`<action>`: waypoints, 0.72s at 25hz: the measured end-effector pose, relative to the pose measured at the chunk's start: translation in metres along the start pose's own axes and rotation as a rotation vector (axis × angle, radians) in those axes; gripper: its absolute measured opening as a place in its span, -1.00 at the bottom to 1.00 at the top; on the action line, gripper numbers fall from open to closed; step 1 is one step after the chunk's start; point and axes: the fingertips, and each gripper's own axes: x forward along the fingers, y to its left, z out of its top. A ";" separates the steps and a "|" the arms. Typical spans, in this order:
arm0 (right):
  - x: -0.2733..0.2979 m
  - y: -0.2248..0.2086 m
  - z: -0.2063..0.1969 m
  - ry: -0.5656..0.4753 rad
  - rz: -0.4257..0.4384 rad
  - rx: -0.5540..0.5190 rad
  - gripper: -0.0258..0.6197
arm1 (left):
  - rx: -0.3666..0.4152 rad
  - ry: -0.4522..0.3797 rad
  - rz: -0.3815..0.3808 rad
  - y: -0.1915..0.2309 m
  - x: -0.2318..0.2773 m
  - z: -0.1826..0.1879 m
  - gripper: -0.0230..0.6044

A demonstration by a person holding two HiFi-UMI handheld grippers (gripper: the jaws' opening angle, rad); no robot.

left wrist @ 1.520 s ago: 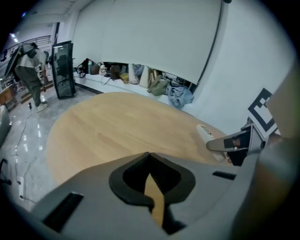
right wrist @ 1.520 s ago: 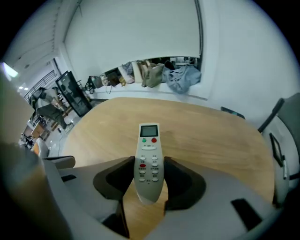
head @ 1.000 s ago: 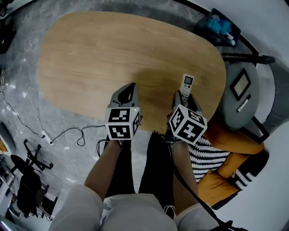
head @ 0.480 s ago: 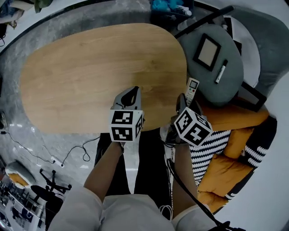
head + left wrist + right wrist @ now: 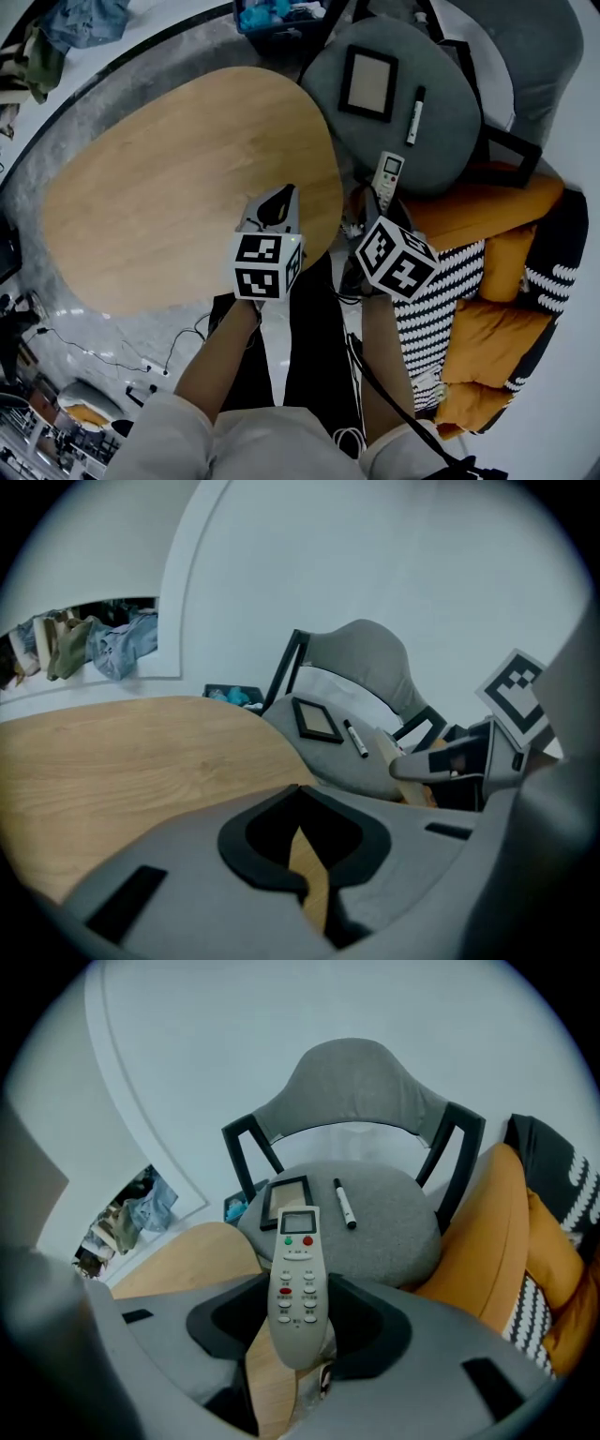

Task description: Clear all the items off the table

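Observation:
A white remote control [image 5: 388,172] [image 5: 298,1279] with a small screen and red and green buttons is gripped at its lower end by my right gripper [image 5: 380,202] [image 5: 298,1324]. Its top reaches over the near edge of a grey chair seat [image 5: 441,141], just past the oval wooden table [image 5: 187,169]. The tabletop shows nothing lying on it. My left gripper [image 5: 272,202] [image 5: 302,855] hovers over the table's right end with its jaws shut and nothing between them. On the chair seat lie a black picture frame [image 5: 367,82] [image 5: 286,1202] and a black marker [image 5: 416,114] [image 5: 345,1205].
Orange cushions [image 5: 487,225] and a black-and-white striped cushion [image 5: 441,309] lie right of the chair. A bin with blue things [image 5: 272,17] stands behind the table, and clothes [image 5: 66,28] lie at the far left. Cables [image 5: 112,356] trail over the grey floor.
The view has swung right, toward the chair. My right gripper has carried the remote from above the table's right end to the chair seat's edge. The left gripper stays shut over the table.

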 end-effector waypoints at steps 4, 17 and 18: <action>0.003 -0.022 0.017 -0.026 -0.010 0.054 -0.27 | 0.030 0.007 -0.048 -0.028 0.020 0.018 -0.90; 0.059 -0.124 0.104 -0.060 -0.101 0.102 -0.27 | 0.052 0.025 -0.063 -0.074 0.121 0.090 -0.90; 0.067 -0.131 0.106 -0.052 -0.109 0.091 -0.27 | 0.050 0.030 -0.063 -0.075 0.129 0.094 -0.90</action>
